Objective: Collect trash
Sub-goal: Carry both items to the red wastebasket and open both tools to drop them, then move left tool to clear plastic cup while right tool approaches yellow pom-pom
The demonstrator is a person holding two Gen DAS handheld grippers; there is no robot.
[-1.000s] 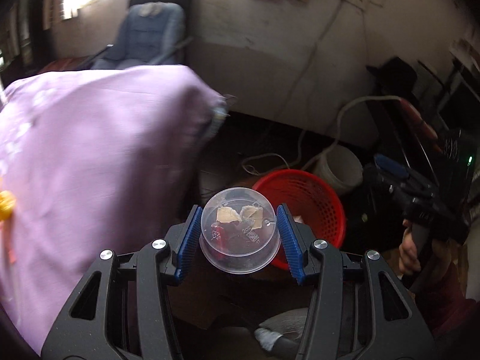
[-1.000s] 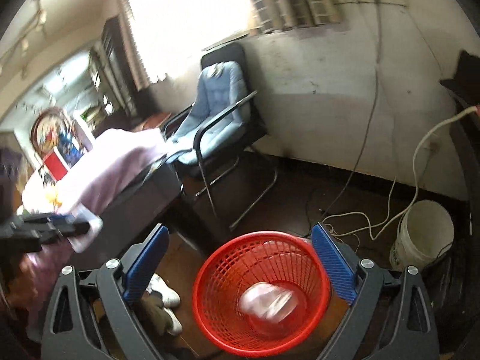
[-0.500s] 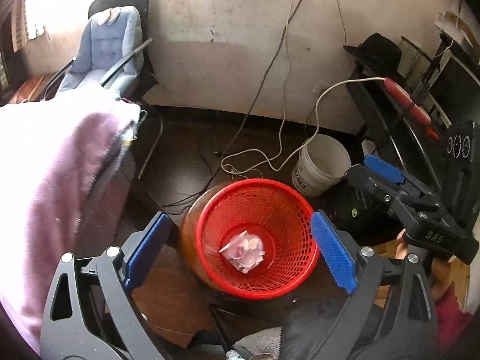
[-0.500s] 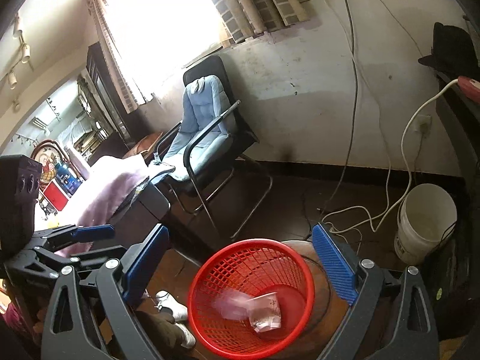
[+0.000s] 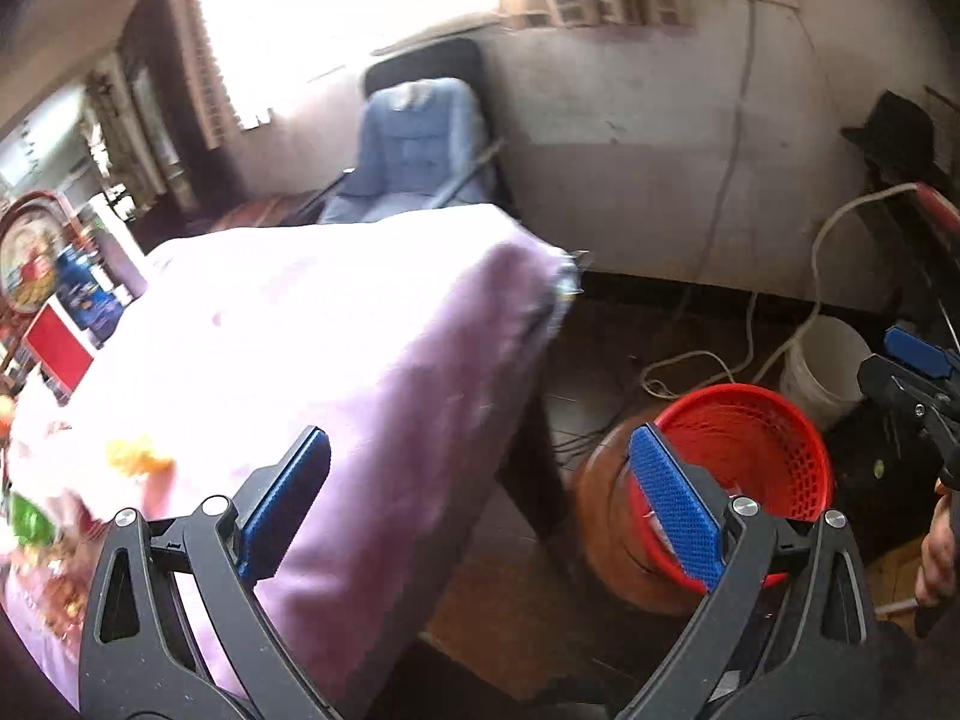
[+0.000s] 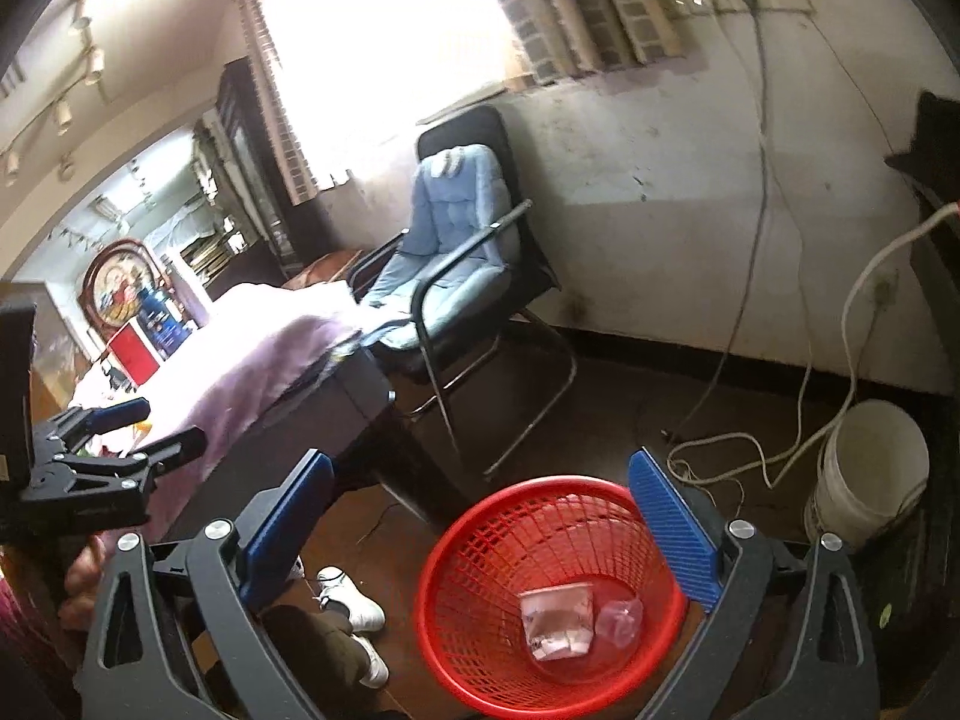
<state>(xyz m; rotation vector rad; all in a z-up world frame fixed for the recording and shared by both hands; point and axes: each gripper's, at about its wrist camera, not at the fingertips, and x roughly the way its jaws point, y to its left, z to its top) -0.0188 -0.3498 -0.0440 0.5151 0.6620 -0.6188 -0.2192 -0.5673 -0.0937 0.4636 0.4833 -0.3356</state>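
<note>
Red basket lower centre, plastic cup inside, left gripper jaws opening and empty over pink cloth edge, right gripper spread empty above basket rim, white bucket and cables right.

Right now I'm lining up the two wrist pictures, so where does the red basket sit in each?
Left wrist: the red basket sits lower right, partly behind the left gripper's right-hand pad.
Right wrist: it sits bottom centre, between the open right gripper's pads, with a clear cup inside.
Shared landmark: the white bucket beside it.
</note>
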